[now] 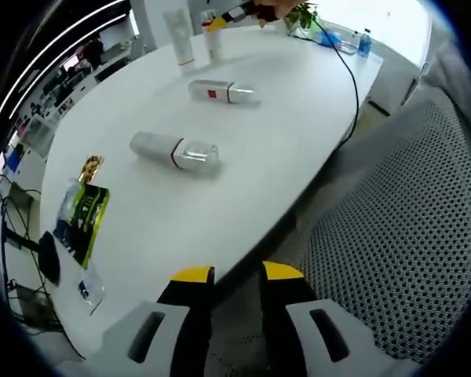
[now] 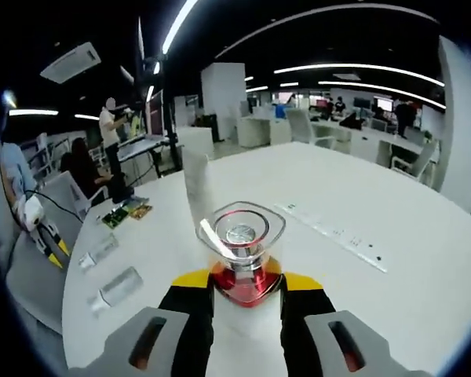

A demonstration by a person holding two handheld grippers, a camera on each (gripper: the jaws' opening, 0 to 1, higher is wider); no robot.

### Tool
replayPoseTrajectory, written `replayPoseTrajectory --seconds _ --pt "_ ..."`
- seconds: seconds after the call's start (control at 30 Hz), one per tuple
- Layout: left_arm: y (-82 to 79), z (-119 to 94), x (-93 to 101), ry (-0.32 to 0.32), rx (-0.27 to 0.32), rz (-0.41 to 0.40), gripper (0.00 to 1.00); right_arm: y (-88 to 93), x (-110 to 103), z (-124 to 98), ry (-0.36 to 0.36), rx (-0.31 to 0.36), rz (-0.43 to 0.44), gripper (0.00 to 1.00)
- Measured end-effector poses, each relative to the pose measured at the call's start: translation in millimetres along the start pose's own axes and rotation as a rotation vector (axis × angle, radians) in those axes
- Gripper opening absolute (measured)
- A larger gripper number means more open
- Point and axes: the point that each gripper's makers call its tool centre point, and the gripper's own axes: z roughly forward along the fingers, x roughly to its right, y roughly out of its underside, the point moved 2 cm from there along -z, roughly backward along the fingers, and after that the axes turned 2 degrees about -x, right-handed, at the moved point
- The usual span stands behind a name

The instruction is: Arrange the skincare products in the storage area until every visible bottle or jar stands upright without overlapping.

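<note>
Probably an open-plan office: desks [image 2: 361,141], ceiling strip lights [image 2: 361,71], mesh chair [image 1: 408,236].

The tabletop [image 1: 282,133] looked smooth, matt white. Two lying bottles [image 1: 175,152] had frosted bodies and clear glossy caps. The bottle [image 2: 241,259] between the right jaws looked like glossy clear plastic over red, with a shiny metallic top. The chair [image 1: 408,236] wore rough dark mesh.

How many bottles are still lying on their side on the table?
2 in the left gripper view: one bottle with a red label farther up the white table, and one clear-capped bottle nearer the fingers. Others may be out of view.
</note>
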Motion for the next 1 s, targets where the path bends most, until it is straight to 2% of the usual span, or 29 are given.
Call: replayPoseTrajectory --seconds 0.2,0.6,1.0 --pt "0.3 0.0 0.0 0.000 -0.002 0.004 0.18 -3.4 -2.4 4.0 0.035 0.034 0.035 0.26" --pt "0.3 0.2 0.2 -0.001 -0.005 0.009 0.17 -8.8 -16.8 12.2 0.053 0.060 0.020 0.26" --pt "0.5 -0.2 -0.6 -0.008 -0.007 0.011 0.17 -15.1 -19.1 25.7 0.080 0.074 0.023 0.26"
